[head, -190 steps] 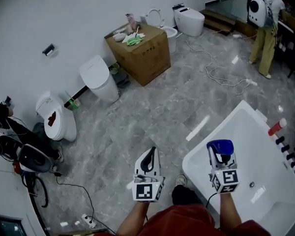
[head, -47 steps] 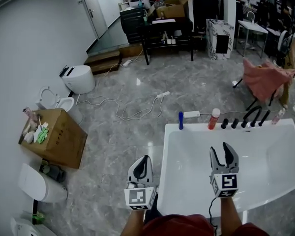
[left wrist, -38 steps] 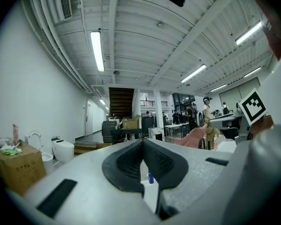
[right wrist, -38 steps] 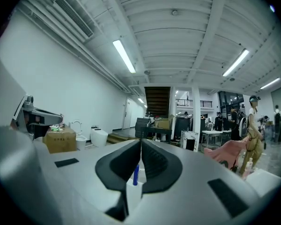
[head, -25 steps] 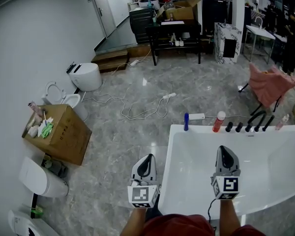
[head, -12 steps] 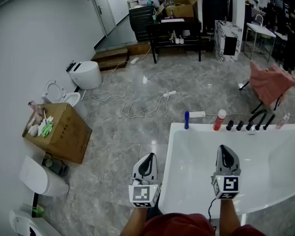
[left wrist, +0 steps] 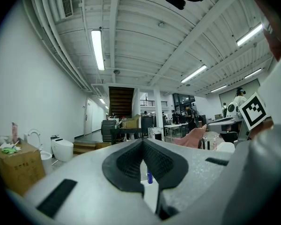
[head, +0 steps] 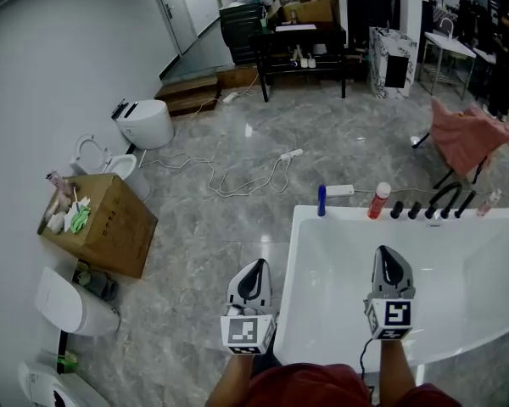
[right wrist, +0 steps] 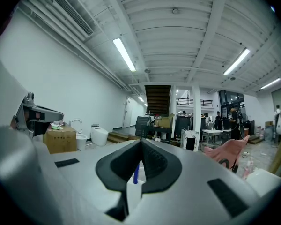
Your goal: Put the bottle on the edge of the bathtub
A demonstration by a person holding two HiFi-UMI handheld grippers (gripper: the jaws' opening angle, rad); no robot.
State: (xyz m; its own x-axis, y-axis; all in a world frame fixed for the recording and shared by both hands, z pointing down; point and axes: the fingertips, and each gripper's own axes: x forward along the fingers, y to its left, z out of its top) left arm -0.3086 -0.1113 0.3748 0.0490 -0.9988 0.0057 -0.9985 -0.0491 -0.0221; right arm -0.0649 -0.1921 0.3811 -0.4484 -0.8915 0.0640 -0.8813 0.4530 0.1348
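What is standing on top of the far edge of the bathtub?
A blue bottle, a red bottle and black fittings. The right gripper covers part of the bathtub inside.

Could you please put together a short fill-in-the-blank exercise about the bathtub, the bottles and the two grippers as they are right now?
1. The bottle at the left end of the bathtub's far edge is ____ in colour.
2. The left gripper and the right gripper are both empty, with their jaws ____.
3. The left gripper is over the floor, while the right gripper is over the ____.

Missing words: blue; shut; bathtub
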